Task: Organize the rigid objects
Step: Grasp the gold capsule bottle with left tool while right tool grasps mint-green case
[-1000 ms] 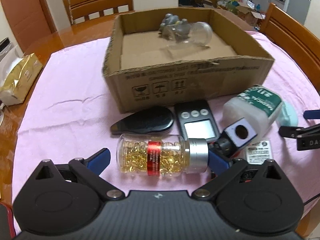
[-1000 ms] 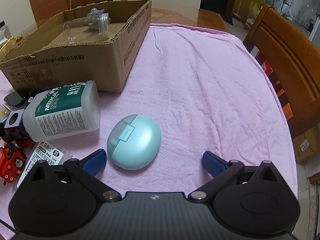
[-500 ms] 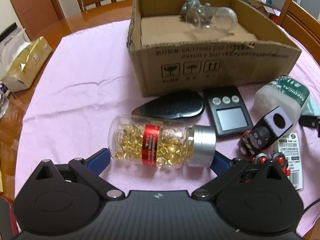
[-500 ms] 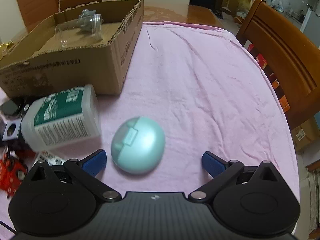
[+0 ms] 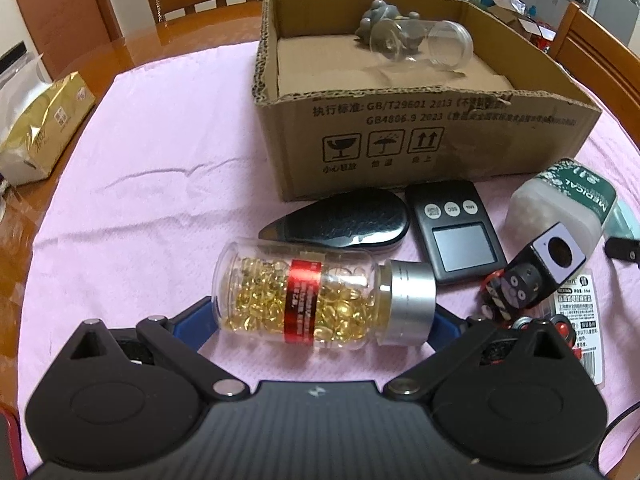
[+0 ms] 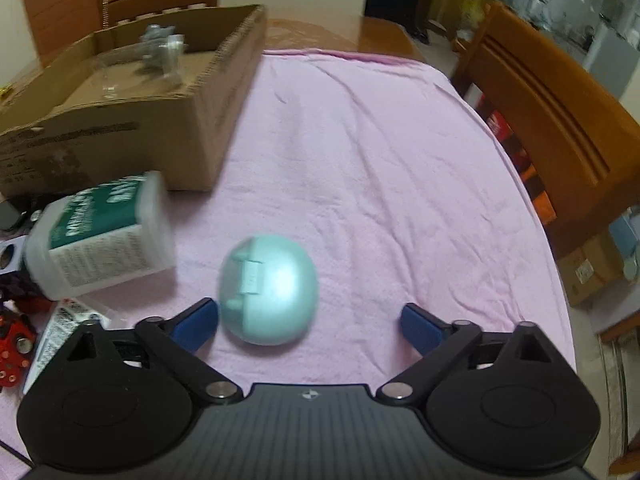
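Observation:
A clear bottle of golden capsules (image 5: 320, 300) with a red band and silver cap lies lengthwise on the pink cloth between the fingers of my left gripper (image 5: 326, 316). The jaws stand wide and the bottle's ends sit right at the pads; I cannot tell whether they touch. My right gripper (image 6: 310, 324) is closing around a pale green oval case (image 6: 268, 288). Its left finger is almost at the case and the right finger stands well apart. The cardboard box (image 5: 400, 132) beyond holds a clear jar (image 5: 424, 46) and a grey figure (image 5: 380, 16).
In front of the box lie a black oval case (image 5: 344, 220), a black timer (image 5: 456, 228), a white medical bottle (image 5: 560, 200), a black toy (image 5: 536, 268) and a carded pack (image 5: 580, 320). A gold packet (image 5: 44, 120) sits at left. A wooden chair (image 6: 552, 120) stands by the table's right edge.
The left gripper has come down and closer, so the capsule bottle now lies between its fingers instead of ahead of them. The right gripper's fingers have drawn slightly inward around the green case.

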A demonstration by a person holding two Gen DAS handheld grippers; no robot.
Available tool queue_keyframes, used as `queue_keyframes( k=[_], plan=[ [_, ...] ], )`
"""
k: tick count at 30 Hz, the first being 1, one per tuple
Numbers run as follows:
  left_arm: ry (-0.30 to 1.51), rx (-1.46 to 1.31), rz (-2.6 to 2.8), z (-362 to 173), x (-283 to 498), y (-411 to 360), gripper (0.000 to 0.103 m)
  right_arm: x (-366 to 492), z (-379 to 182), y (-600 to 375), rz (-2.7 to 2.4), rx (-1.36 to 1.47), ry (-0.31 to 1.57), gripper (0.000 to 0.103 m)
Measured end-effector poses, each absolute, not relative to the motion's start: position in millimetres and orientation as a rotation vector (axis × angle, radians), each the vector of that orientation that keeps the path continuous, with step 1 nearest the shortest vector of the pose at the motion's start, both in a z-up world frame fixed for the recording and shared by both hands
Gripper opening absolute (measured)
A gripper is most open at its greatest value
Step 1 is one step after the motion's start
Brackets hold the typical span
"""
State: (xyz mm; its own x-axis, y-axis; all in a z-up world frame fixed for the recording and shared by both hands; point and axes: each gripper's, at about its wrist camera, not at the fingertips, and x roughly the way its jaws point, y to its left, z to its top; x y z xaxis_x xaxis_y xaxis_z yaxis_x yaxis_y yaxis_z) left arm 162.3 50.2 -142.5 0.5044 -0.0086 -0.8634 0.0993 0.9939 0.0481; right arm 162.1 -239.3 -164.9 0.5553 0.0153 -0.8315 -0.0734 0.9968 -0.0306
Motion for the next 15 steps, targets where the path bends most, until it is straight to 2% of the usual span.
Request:
queue_keyframes(
  k=[2, 8, 11, 15],
  plan=[
    [1.033, 0.116, -0.065, -141, 162, 48, 0.102, 164, -163, -233, 0.075, -0.076, 0.972, 0.083],
    [1.001, 0.160, -0.079, -136, 160, 41, 0.099, 167, -161, -233, 0.124, -0.061, 0.966, 0.072],
    [1.003, 0.158, -0.086, -133, 161, 41, 0.096, 166, -159, -232, 0.135, -0.070, 0.967, 0.067],
    [1.008, 0.150, -0.080, -129, 161, 40, 0.095, 169, -159, -231, 0.141, -0.072, 0.969, 0.066]
  ],
)
